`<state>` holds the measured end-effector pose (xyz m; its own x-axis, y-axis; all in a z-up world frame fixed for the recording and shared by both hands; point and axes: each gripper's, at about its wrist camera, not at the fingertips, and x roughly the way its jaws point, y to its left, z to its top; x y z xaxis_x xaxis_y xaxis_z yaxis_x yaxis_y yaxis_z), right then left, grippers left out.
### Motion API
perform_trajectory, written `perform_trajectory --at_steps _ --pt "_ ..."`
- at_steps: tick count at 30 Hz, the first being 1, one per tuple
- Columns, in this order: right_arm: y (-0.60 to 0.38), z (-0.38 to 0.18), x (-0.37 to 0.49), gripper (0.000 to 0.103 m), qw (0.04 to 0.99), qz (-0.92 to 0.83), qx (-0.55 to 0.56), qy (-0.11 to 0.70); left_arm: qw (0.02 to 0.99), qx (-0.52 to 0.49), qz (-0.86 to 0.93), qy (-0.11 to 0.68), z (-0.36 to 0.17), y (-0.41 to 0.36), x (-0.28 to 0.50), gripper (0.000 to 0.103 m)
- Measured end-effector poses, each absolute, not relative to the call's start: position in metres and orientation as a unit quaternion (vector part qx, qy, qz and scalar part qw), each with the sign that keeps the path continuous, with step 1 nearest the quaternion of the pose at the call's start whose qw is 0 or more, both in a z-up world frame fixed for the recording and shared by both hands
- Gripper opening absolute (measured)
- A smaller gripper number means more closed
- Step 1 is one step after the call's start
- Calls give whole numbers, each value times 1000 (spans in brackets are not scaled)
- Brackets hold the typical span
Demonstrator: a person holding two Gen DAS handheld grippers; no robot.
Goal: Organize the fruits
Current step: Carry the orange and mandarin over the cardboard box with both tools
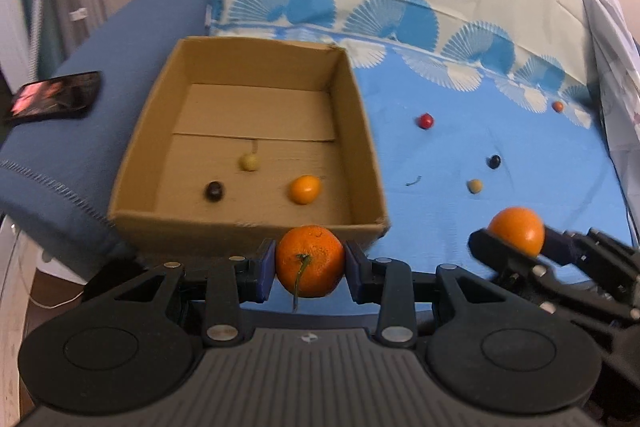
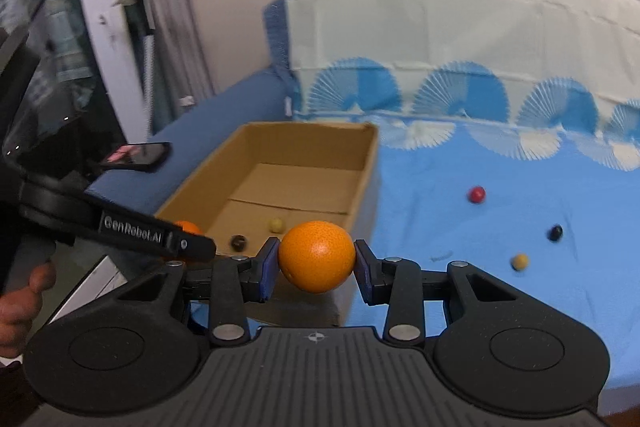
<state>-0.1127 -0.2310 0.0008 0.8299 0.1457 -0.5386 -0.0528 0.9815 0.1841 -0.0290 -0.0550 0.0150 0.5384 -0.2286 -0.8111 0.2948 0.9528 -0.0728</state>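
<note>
A home (blue sofa [image 1: 120,39], curtains [image 2: 176,7]).

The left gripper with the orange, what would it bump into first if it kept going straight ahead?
Probably the cardboard box. The left gripper, holding the stemmed orange, points down toward the box's near wall. It might just clear the rim and reach the box floor instead; depth is hard to judge here.

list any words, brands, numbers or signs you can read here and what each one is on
"GenRobot.AI": white lettering along the black side of the left claw, seen from the right wrist view.
A small round compass-like emblem, no letters: on the grey ribbed body behind each claw.
The phone screen glows pink, but anything on it is too blurred to read.
The cardboard box shows no print.
</note>
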Motion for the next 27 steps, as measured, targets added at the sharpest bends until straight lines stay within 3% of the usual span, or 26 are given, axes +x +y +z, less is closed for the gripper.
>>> perform_trajectory --at_steps 11,27 --pt "-208 20 -142 41 966 59 50 247 886 17 -150 438 27 -36 -54 40" --pt "-204 14 -134 41 961 54 46 267 886 0 -145 441 19 -28 -48 40"
